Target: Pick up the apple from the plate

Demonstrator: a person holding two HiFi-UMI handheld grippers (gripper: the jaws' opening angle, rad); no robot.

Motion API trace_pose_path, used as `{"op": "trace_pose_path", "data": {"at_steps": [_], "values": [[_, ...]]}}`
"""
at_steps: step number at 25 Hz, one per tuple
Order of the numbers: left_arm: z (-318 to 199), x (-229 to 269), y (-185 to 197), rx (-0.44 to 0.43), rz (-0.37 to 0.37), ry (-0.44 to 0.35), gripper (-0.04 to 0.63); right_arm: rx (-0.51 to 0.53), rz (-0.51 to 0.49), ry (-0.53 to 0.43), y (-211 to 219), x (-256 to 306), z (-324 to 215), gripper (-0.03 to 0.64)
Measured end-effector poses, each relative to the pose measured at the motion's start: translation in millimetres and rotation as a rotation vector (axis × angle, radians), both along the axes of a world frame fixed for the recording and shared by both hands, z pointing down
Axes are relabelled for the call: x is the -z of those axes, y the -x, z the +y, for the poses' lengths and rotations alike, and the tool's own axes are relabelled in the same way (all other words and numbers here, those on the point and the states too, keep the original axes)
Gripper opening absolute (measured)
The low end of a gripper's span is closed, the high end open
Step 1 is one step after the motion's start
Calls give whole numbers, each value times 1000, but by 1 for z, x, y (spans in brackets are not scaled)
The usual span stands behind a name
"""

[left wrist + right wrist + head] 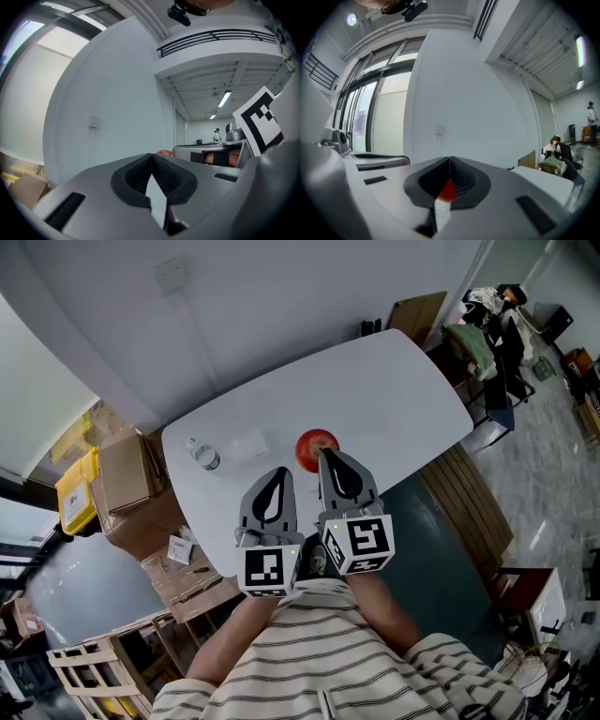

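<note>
Both pairs of jaws are pressed together with nothing between them. The right gripper (326,457) points about level, and in the head view its tip overlaps the near edge of the apple (315,446). Its own view shows only a red sliver through the gap under the meeting tips, so the fruit lies beyond and below, not pinched. The left gripper (280,474) hangs just beside it at 9 o'clock, idle. The apple sits on the white table (394,399), toward the near edge; I cannot make out a plate under it. A bottle (202,455) stands apart at 9 o'clock of the apple. To my eye the grasp is not begun: the right jaws must spread before they can take the fruit.
</note>
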State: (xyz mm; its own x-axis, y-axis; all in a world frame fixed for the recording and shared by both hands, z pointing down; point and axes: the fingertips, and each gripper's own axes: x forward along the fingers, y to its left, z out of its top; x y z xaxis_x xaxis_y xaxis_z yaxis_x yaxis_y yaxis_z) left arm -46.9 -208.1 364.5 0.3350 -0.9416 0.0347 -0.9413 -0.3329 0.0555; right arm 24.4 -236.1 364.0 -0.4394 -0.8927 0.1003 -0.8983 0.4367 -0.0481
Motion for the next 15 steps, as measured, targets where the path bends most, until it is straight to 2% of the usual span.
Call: {"op": "trace_pose_path", "data": {"at_steps": [15], "values": [[-5,3,2,5,-3,-7,5,13,3,-26,4,7,0,15]]}}
